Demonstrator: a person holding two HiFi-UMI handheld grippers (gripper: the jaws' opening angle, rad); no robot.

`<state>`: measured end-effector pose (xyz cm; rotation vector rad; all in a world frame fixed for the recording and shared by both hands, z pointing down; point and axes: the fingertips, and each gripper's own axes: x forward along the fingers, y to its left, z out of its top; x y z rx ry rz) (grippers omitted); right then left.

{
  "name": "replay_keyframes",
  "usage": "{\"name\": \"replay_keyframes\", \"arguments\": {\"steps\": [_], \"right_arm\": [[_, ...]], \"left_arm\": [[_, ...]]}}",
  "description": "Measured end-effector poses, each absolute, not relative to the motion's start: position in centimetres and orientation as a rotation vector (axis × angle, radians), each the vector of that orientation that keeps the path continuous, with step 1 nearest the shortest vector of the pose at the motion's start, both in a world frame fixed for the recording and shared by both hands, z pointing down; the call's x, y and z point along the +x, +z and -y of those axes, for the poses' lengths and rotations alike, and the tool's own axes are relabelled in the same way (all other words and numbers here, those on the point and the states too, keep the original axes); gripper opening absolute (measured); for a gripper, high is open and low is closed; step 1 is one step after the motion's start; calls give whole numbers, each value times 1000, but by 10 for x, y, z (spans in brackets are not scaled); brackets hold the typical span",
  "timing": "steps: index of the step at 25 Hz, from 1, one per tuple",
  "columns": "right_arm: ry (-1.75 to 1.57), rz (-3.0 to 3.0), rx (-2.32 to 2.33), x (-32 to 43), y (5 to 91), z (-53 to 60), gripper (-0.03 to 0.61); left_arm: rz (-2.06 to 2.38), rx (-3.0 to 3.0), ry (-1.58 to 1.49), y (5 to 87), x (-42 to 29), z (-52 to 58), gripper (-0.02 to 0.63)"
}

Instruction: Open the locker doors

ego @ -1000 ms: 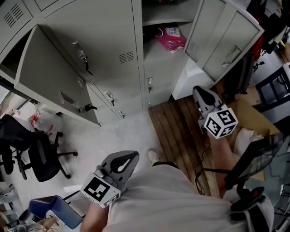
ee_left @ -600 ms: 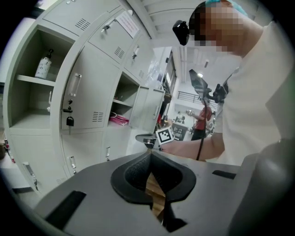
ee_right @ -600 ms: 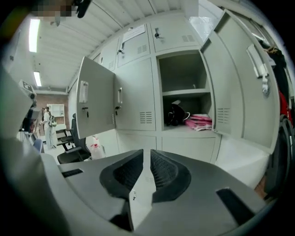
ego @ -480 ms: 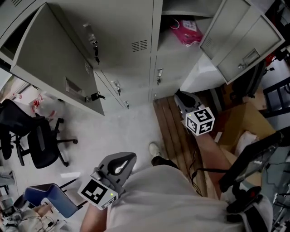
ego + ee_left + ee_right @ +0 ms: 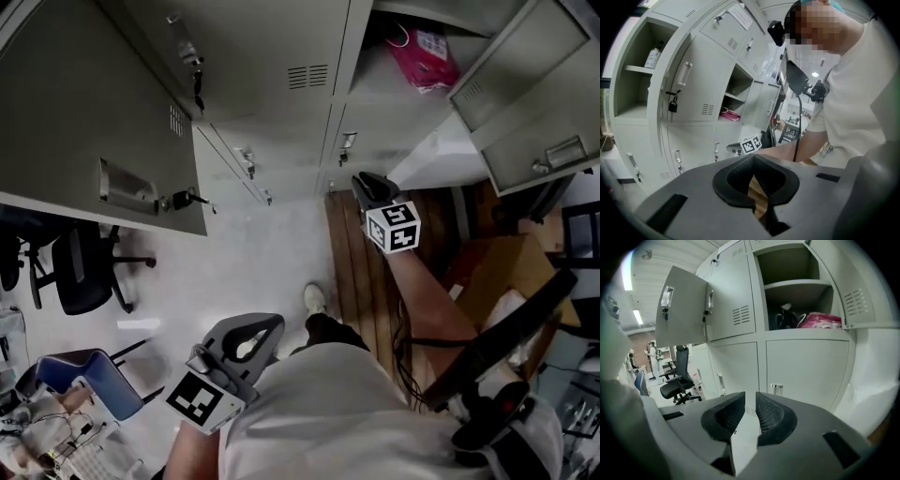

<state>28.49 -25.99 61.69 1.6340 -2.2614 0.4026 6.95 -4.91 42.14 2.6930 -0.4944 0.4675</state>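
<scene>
1. At the far left, an open locker door swings out above an office chair that stands on the pale floor.
2. Our left gripper hangs low beside our body, well apart from the lockers. Its jaws meet at the tips and grip nothing.
3. Above it, the upper door is closed, and a padlock dangles from its latch.
4. Further right, a lower door is also closed.
5. Our right gripper points at that lower door, near its small handle but not touching it. Its jaws are all but together, with only a thin slit between them and nothing in it.
6. A pink bag lies in the open compartment above.
7. At the far right, that compartment's door stands wide open over the wooden planks.
</scene>
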Motion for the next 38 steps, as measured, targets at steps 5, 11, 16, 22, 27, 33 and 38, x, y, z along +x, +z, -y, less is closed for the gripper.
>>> {"name": "replay_keyframes", "arguments": {"steps": [5,11,16,22,27,33,38], "right_arm": [[400,2242,1609,292,643,295,32],[416,2229,1590,300,670,335,40],[455,2206,1590,307,696,361,74],[479,2195,1601,314,715,384,97],[474,2207,1600,310,720,395,103],[478,2214,1620,307,720,403,103],[499,2171,1660,306,720,394,104]], "left_arm": [[462,2677,443,427,95,61,11],[474,2677,470,431,111,72,11],[504,2651,484,438,110,82,11],[514,2636,504,449,113,91,11],[531,2620,512,450,110,96,11],[545,2594,518,456,105,94,11],[517,2595,528,458,104,89,11]]}}
